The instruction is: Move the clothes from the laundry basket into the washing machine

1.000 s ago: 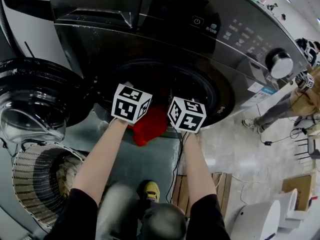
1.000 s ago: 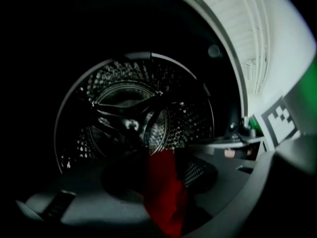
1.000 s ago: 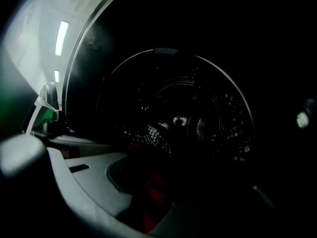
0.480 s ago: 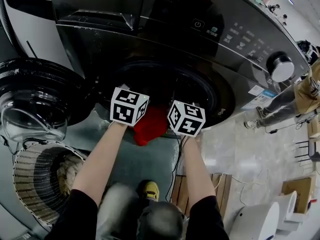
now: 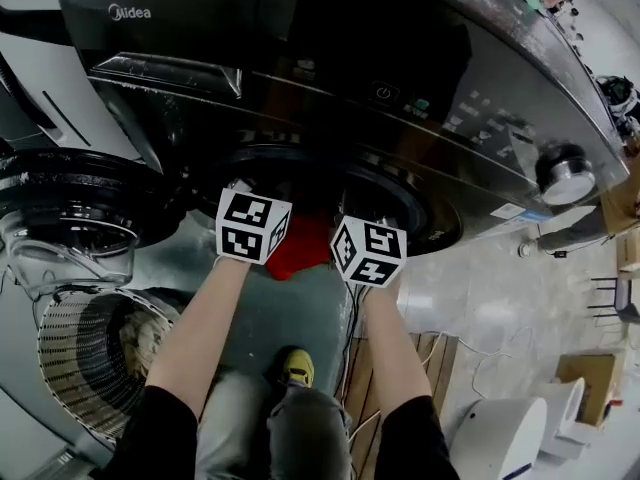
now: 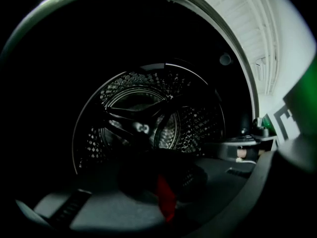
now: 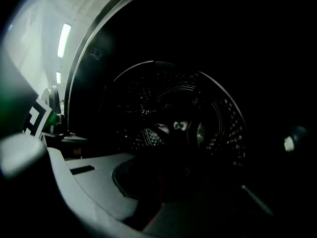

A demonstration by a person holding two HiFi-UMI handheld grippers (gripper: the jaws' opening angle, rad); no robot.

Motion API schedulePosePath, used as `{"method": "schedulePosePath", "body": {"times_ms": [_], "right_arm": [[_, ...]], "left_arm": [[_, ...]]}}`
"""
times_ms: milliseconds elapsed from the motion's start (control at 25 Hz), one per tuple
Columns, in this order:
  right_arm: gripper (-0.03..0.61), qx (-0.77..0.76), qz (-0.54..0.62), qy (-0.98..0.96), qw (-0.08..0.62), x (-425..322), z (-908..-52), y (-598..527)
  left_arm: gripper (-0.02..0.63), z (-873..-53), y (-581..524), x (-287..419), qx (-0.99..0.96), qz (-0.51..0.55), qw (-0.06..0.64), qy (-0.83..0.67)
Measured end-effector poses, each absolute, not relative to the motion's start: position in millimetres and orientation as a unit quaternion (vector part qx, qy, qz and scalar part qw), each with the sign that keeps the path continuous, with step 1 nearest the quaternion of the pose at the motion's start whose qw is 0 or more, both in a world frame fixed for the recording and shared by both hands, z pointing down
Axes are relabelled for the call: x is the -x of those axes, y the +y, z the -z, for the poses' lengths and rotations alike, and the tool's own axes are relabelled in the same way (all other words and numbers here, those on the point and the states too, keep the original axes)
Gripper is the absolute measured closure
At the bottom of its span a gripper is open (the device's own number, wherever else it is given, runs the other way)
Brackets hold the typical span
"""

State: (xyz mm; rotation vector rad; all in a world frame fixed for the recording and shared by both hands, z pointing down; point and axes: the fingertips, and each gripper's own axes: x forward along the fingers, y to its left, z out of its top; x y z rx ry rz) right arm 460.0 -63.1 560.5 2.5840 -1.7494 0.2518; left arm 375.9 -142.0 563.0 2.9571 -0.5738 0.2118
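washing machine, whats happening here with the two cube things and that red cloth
A person is loading the washing machine. The left hand-held gripper and the right hand-held gripper are both at the open drum mouth, each shut on a red garment that hangs over the lower rim, not yet fully inside. The laundry basket sits on the floor at the person's left, below the swung-open door.

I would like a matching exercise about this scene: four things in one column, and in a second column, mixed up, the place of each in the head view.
Things:
1. red garment
2. laundry basket
3. control knob
4. yellow shoe

Places:
A. far right
B. lower left, on the floor
C. centre, at the opening of the washing machine
D. bottom centre

Pairs: 1-C, 2-B, 3-A, 4-D.
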Motion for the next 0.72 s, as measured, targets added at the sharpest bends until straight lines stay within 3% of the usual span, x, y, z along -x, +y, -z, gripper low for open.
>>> {"method": "schedulePosePath", "body": {"times_ms": [720], "right_arm": [[0.575,-0.801,-0.156,-0.579,-0.006,-398.9,-508.4,-8.6]], "left_arm": [[0.603,-510.8,-88.1,-324.2,-0.970,-0.118,0.098,-0.190]]}}
